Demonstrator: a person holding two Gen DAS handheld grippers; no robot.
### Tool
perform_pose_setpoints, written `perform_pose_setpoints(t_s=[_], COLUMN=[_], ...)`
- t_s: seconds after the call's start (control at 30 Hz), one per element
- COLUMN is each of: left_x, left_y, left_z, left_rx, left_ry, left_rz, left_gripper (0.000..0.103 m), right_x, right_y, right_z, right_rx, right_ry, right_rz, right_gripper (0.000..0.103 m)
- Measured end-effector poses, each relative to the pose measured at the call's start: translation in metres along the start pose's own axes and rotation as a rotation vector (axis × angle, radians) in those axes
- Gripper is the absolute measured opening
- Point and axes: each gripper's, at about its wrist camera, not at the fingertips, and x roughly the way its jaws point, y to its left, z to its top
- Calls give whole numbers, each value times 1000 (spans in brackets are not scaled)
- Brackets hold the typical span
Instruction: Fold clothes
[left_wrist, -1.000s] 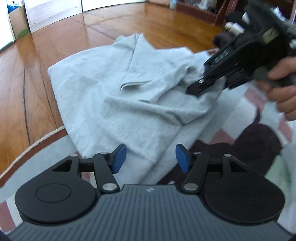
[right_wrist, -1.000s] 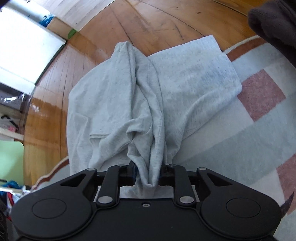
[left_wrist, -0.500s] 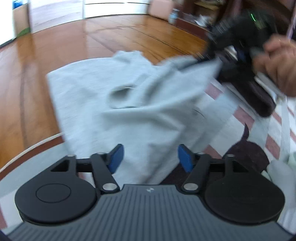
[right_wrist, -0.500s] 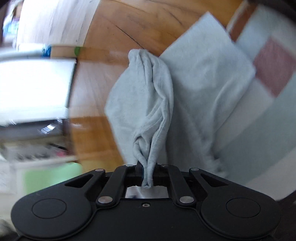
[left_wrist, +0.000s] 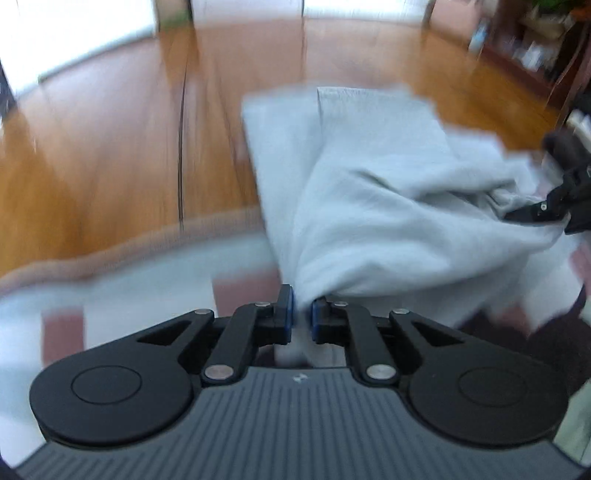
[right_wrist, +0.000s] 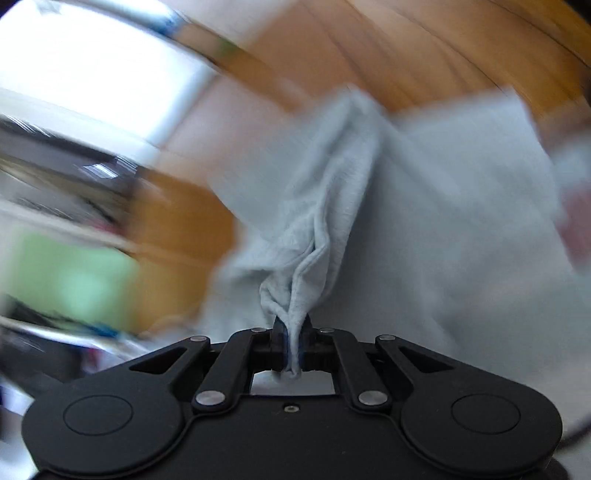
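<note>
A light grey garment (left_wrist: 388, 206) lies partly on the wooden floor and partly on a rug, bunched and lifted at two points. My left gripper (left_wrist: 302, 314) is shut on the garment's near edge, cloth pinched between its blue pads. My right gripper (right_wrist: 293, 343) is shut on a gathered fold of the same grey garment (right_wrist: 424, 206). The right gripper also shows in the left wrist view (left_wrist: 535, 212) at the far right, holding the cloth up. Both views are blurred by motion.
Wooden floor (left_wrist: 110, 166) stretches to the left and behind. A patterned rug (left_wrist: 129, 295) with grey and reddish patches lies under the near part. Shelving (left_wrist: 535, 48) stands at the back right. A bright window (right_wrist: 92, 74) shows in the right wrist view.
My left gripper was open short of the garment; it has moved in and shut on the near edge. My right gripper has kept its hold and swung the cloth, with strong blur.
</note>
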Motion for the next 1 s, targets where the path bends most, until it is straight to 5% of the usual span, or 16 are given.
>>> perform_pose_setpoints(t_s=[0.13,0.37,0.53,0.6,0.83,1.0], left_x=[11,2,12,13,-2,1], left_y=[-22,-18,-19,-14,-3,-11], left_z=[-9,-13,-15,-14,-13,-20], left_rx=[93,76,113,106,39,90], left_ry=[48,62,69,69,44,111], left_rz=[47,14,59,60,41,42], left_gripper=[8,9,22,29,26,22], right_x=[11,10,9,5,-4,-13], right_y=[-12,-7,-4,2,24,36], right_z=[-10,-21,-28,-31,-42,-43], right_rx=[-70,-279,-428,-501,-748,-782], right_ry=[-23,-88,-135,-154,-213,-209], right_rz=[-108,-256,-360,-380,-421,-367], right_gripper=[6,6,22,23,28,32])
